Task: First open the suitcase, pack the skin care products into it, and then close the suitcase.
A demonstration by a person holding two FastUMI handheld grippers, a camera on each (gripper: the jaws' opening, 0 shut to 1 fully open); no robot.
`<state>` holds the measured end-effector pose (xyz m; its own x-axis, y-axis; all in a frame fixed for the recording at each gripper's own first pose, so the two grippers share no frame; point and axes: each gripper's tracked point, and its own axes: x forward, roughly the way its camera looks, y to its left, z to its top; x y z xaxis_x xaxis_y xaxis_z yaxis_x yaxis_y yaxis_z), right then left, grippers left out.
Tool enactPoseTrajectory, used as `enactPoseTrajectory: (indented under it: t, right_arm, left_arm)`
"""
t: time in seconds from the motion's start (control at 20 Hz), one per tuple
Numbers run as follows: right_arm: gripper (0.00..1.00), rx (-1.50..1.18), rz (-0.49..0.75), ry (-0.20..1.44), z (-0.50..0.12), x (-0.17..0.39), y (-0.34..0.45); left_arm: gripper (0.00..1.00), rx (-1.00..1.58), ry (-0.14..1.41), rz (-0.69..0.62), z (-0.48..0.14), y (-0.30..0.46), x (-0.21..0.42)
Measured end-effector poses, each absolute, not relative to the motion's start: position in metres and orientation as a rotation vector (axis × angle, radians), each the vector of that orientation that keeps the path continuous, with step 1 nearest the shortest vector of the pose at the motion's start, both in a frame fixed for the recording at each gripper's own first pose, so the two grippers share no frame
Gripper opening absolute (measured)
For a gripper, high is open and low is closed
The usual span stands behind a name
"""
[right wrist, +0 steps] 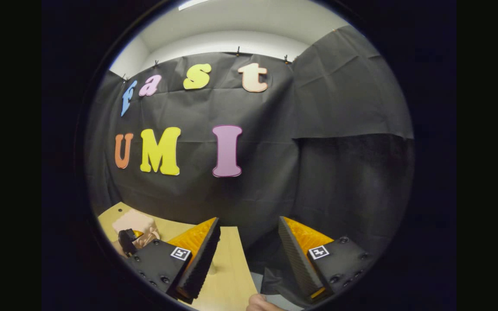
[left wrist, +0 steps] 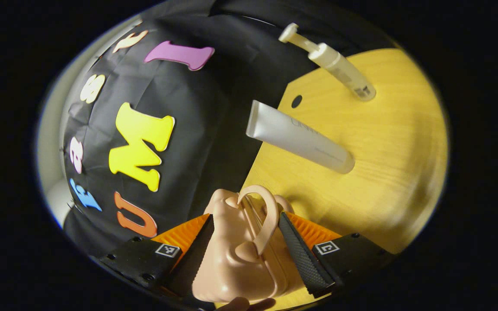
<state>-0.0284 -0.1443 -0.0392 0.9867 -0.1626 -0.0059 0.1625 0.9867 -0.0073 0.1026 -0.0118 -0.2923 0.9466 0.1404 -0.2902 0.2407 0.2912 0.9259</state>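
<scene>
A small pink suitcase, lid closed and handle facing the camera, sits between the fingers of my left gripper. Both black pads press against its sides. Beyond it a white tube and a white pump bottle stand upright on the wooden table. In the right gripper view the suitcase shows at the far left with a dark finger of the left gripper on it. My right gripper is open and holds nothing, above the table's edge.
The booth's black cloth wall hangs close behind the table. A round hole marks the tabletop near its far corner. A thumb shows at the bottom of the right gripper view.
</scene>
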Motion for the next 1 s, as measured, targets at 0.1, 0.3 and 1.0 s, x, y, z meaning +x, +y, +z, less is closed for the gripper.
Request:
enactPoseTrajectory:
  t: [0.1,0.3,1.0]
  right_arm:
    - [0.8,-0.012,-0.169,0.015,-0.044,-0.035,-0.16]
    - [0.8,0.0,-0.157,0.034,-0.054,-0.052,-0.177]
    - [0.8,0.008,-0.139,0.075,-0.069,-0.055,-0.124]
  left_arm:
    - [0.94,1.364,0.368,-0.067,-0.302,-0.009,0.111]
    - [0.48,1.558,0.338,-0.025,-0.295,-0.011,0.125]
    - [0.03,1.426,0.446,-0.178,-0.26,0.005,0.116]
